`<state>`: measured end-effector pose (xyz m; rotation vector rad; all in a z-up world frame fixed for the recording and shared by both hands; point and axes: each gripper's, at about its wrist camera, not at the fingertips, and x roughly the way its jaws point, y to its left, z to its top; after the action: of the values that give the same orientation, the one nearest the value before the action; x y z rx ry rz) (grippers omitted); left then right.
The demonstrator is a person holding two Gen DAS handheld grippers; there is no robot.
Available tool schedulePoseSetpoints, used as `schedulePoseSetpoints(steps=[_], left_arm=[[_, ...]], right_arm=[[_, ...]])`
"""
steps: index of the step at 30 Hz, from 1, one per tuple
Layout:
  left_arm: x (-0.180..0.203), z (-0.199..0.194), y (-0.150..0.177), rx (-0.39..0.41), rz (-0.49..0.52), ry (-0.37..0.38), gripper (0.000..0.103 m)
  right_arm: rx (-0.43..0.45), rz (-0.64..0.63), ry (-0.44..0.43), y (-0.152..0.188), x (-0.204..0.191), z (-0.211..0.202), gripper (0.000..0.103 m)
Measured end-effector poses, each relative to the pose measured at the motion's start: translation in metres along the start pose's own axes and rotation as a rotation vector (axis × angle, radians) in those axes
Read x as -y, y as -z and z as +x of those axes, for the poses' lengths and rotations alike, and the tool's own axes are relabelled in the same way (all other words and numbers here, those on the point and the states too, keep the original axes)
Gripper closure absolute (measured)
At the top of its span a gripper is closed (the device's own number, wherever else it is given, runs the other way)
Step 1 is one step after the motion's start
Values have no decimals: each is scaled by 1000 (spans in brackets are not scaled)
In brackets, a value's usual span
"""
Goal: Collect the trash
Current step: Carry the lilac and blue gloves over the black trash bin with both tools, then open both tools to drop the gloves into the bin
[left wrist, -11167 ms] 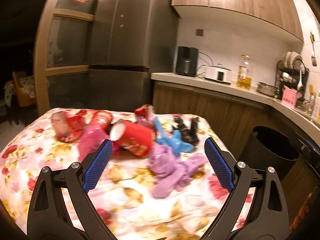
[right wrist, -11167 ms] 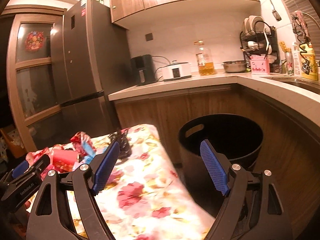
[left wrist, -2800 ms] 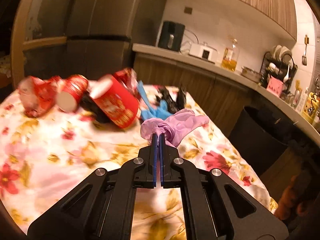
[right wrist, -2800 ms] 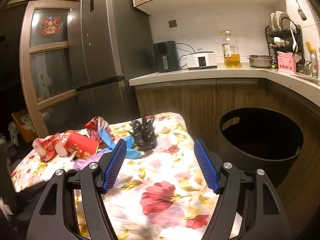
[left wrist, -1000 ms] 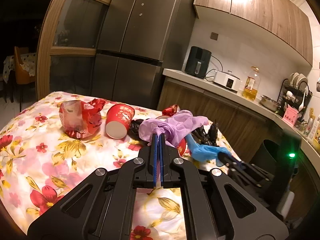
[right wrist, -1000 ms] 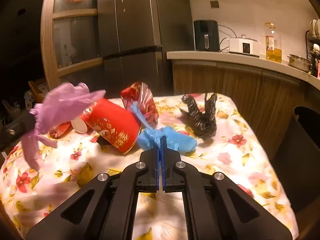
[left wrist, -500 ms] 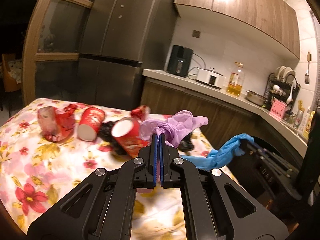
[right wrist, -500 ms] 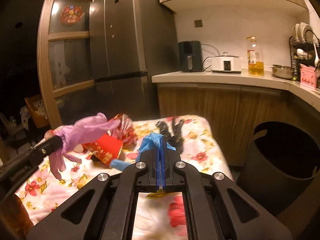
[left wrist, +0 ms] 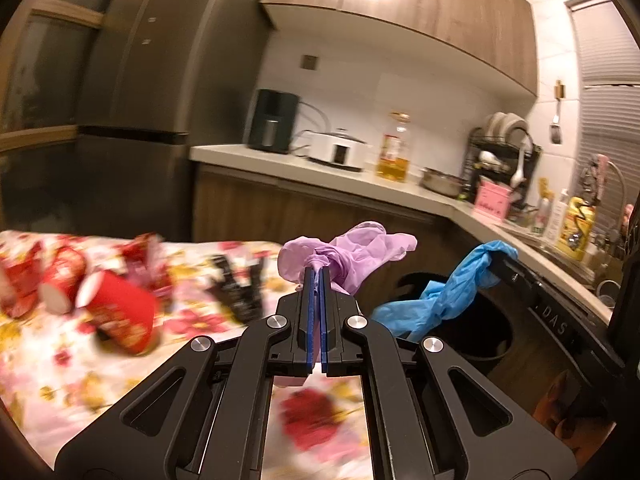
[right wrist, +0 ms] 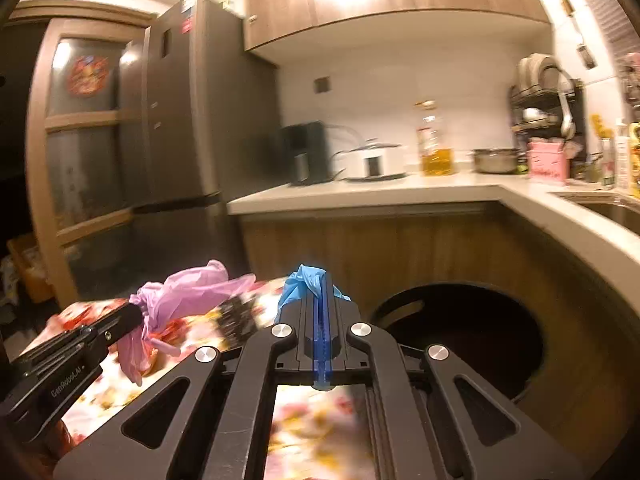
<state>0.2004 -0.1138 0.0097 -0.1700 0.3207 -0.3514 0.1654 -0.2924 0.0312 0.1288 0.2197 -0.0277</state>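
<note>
Gloves hang from both tongs above the near edge of the flowered desk (left wrist: pixel 52 364). The left tongs (left wrist: pixel 316 276) are clamped on a purple glove (left wrist: pixel 360 252), which bunches at the pad tips and flops to the right; from the right wrist camera the same glove (right wrist: pixel 180 300) droops off the left tongs (right wrist: pixel 134 312) over the desk (right wrist: pixel 320 432). The right tongs (right wrist: pixel 322 280) are pressed together on a blue glove (right wrist: pixel 304 280), only a crumpled tuft showing above the pads; seen from the left wrist, the blue glove (left wrist: pixel 444 296) dangles from the right tongs (left wrist: pixel 500 258) in front of the black bin (left wrist: pixel 480 332). That bin (right wrist: pixel 460 340) stands on the floor just right of the desk, against the wooden cabinets, its mouth open and dark. Left behind on the desk, far from the bin, lie a red paper cup (left wrist: pixel 116 308) on its side, more red cups and wrappers (left wrist: pixel 48 276) beyond it, blurred, and a black crumpled piece (left wrist: pixel 240 288) nearer the bin side. Behind the desk stands a tall fridge (right wrist: pixel 180 120).
</note>
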Motion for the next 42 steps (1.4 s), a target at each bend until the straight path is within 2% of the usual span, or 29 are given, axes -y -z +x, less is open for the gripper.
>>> schedulePoseSetpoints(steps=[9, 16, 39, 42], left_arm=[[72, 47, -6, -9, 44, 144, 102], [99, 75, -1, -31, 60, 192, 102], [124, 119, 11, -91, 66, 245, 101], [126, 123, 12, -100, 69, 246, 101]], right_arm=[[44, 63, 126, -17, 65, 0, 100], [27, 84, 157, -11, 89, 4, 100], [-21, 108, 160, -3, 108, 27, 100], [-25, 118, 162, -3, 110, 29, 91]])
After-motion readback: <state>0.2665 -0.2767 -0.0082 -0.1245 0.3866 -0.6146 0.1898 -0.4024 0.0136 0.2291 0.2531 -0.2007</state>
